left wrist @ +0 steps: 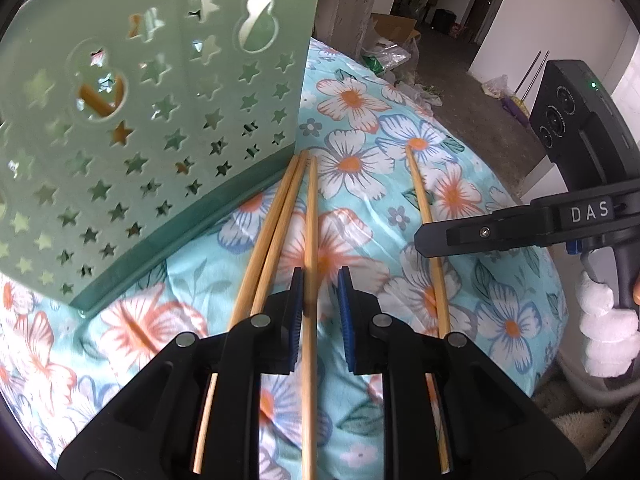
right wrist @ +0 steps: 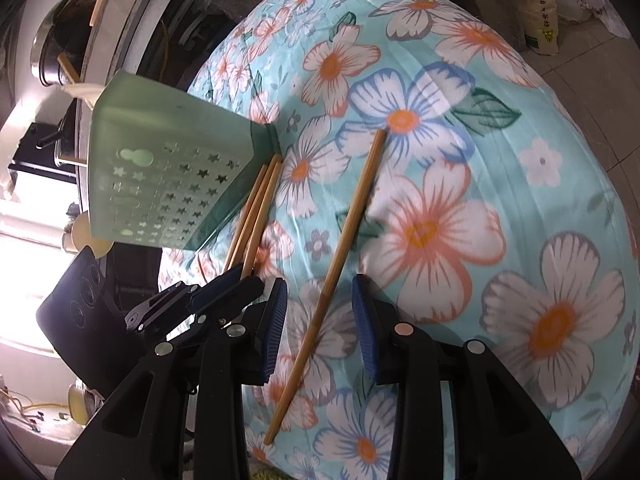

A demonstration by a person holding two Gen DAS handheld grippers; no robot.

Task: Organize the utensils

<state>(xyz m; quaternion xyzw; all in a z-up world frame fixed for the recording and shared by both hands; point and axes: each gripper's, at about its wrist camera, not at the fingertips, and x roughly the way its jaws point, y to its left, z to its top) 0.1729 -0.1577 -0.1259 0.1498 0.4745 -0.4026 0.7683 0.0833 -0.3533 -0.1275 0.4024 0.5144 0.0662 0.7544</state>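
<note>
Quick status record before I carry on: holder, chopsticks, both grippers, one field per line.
surface: floral cloth
holder: green star-cut holder, lying tipped on the cloth
grouped chopsticks: three, ends at the holder's base
lone chopstick, lying apart to the right
left gripper: open, one grouped chopstick between its pads, not pressed
right gripper: open, straddling the lone chopstick

Floral tablecloth (left wrist: 400, 128), bare concrete floor (left wrist: 460, 80), white walls (left wrist: 532, 8) behind.

Bamboo chopsticks (left wrist: 310, 240) beside green holder (left wrist: 160, 128)
</note>
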